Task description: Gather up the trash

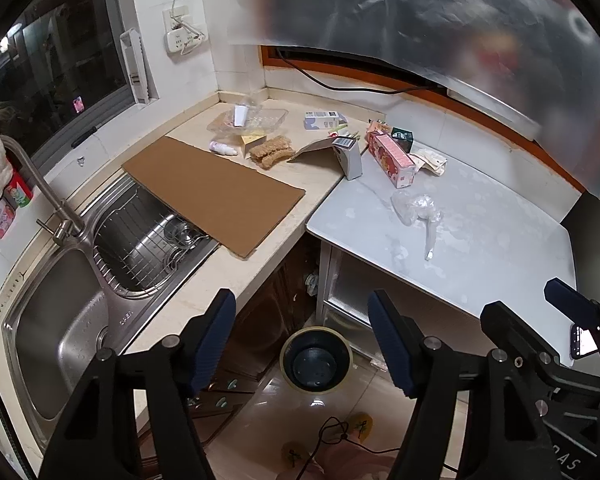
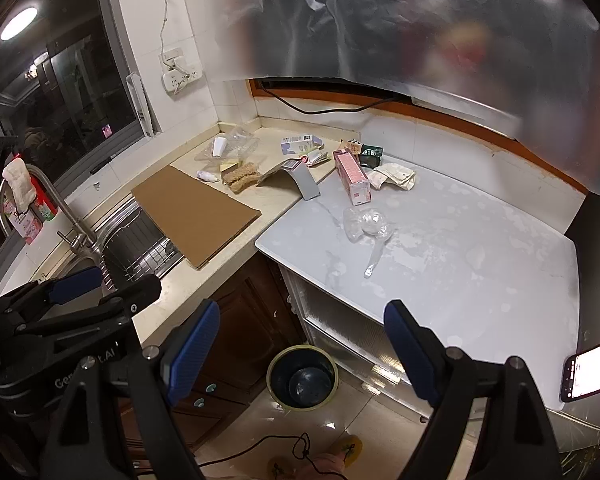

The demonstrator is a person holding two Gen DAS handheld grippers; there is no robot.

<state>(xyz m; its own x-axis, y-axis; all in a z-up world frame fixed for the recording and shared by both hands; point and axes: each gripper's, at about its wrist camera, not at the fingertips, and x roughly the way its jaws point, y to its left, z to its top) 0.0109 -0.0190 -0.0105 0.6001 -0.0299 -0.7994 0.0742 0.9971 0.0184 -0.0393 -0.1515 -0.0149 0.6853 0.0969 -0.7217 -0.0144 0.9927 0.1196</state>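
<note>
A: Right tool (image 2: 302,348) — fingers spread wide, nothing between them. Bin (image 2: 302,377) on the floor right below, against the white worktop (image 2: 480,248).

B: Trash?

A: Pink carton (image 2: 352,177) upright, clear plastic wrap (image 2: 365,222) near it, cardboard sheet (image 2: 196,214) overhanging the sink (image 2: 140,248). Left tool (image 2: 100,284) at far left — also spread.

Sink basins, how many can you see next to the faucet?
2. The bare basin lies nearest the camera, left of the faucet. The second basin, beyond it, holds a wire rack and is partly covered by the cardboard sheet; its far end is hidden.
</note>
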